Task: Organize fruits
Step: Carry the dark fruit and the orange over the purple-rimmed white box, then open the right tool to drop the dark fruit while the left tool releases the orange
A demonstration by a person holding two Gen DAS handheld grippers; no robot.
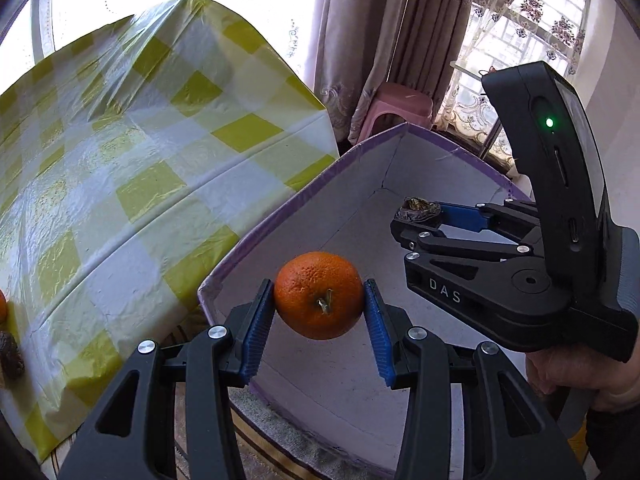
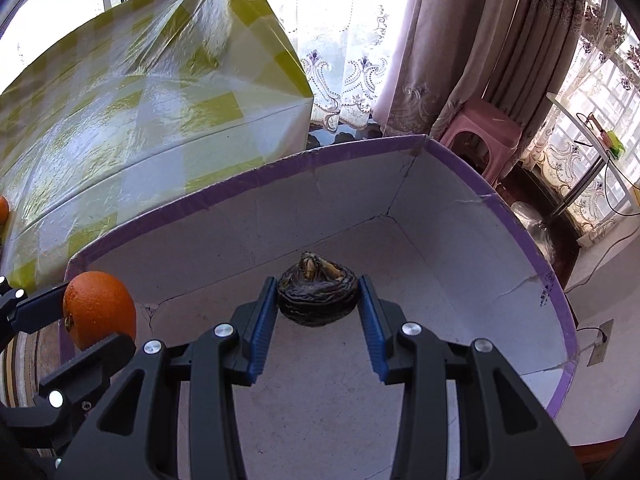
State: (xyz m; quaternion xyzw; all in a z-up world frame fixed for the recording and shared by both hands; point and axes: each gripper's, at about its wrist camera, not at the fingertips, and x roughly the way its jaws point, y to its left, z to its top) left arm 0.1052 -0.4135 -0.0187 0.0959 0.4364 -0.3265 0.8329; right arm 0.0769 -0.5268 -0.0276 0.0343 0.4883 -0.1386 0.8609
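Observation:
In the left wrist view my left gripper (image 1: 318,286) is shut on an orange (image 1: 319,296), its stem end facing the camera, hanging over the near corner of a white box with a purple rim (image 1: 288,204). To the right, my right gripper (image 1: 416,218) grips a dark wrinkled fruit (image 1: 418,208) over the box's far part. The right wrist view shows the same dark wrinkled fruit (image 2: 318,296) pinched between the blue pads of the right gripper (image 2: 318,282), above the box floor. The box's rim (image 2: 360,148) curves behind it. The orange (image 2: 98,308) in the left gripper (image 2: 80,320) shows at the left.
A table under a yellow-checked cloth (image 1: 140,160) stands left of the box; at its near-left edge lie another orange (image 1: 2,306) and a dark fruit (image 1: 10,356). A pink stool (image 2: 480,128) and curtains stand behind the box. A hand (image 1: 568,372) holds the right gripper.

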